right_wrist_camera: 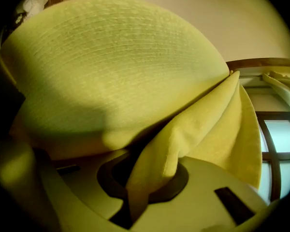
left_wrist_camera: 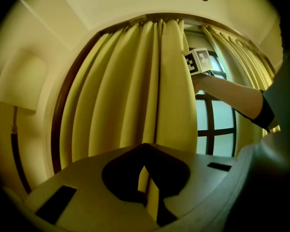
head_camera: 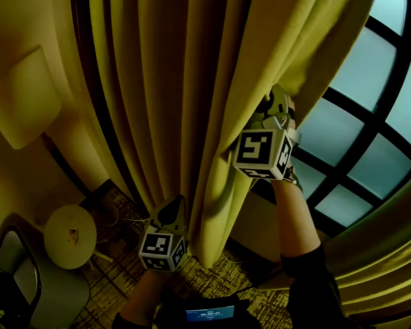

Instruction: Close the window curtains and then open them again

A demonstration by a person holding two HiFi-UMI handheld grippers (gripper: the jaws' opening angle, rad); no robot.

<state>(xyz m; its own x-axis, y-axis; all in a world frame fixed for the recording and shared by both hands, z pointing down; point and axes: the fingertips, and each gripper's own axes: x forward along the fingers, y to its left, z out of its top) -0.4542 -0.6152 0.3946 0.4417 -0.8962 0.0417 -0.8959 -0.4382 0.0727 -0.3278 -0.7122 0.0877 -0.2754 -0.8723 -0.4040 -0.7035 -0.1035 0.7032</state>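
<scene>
Yellow curtain (head_camera: 192,81) hangs gathered from 12 to 6 o'clock beside the bare window (head_camera: 370,136) at 3 o'clock, its edge clenched by left gripper (head_camera: 172,211) and right gripper (head_camera: 281,101); best moved level, both together, never tugging downward.

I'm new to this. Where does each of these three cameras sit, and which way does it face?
Head view: on the person's head, looking steeply down the curtain toward the floor; shows the left gripper, right gripper, left forearm and right forearm.
Left gripper view: on the left gripper, looking along its jaws, shut on a curtain fold; shows the right forearm.
Right gripper view: on the right gripper, looking along its jaws, shut on bunched curtain; no arm shows.
Shared: all three show the curtain and the window.
</scene>
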